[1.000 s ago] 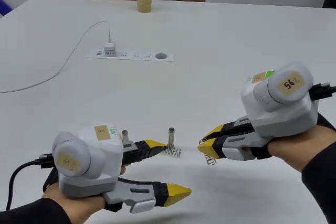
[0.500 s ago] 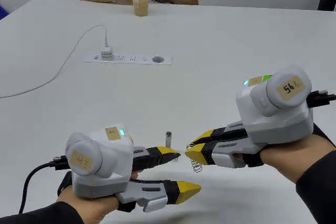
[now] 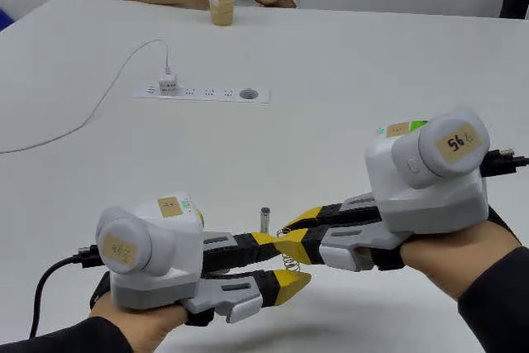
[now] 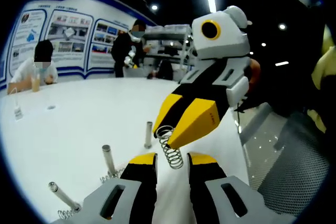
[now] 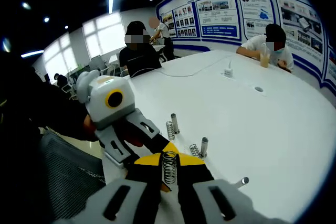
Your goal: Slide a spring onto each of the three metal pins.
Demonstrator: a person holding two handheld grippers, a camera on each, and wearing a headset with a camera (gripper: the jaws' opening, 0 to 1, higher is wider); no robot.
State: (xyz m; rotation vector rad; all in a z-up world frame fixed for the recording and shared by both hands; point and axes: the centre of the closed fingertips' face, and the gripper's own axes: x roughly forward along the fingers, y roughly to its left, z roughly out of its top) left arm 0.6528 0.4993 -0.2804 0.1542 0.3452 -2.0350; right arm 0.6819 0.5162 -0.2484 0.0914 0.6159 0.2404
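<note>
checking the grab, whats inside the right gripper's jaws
A coil spring stands between the jaws of the right gripper, with its top coils showing above the tips. In the right gripper view the jaws cover its lower end.

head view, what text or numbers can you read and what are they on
"56": tan sticker on the round end of the right tool; strokes faint, reading unsure.
Second sticker, on the round end of the left tool: too faint to read.
Small labels on top of both tools: too small to read.
</note>
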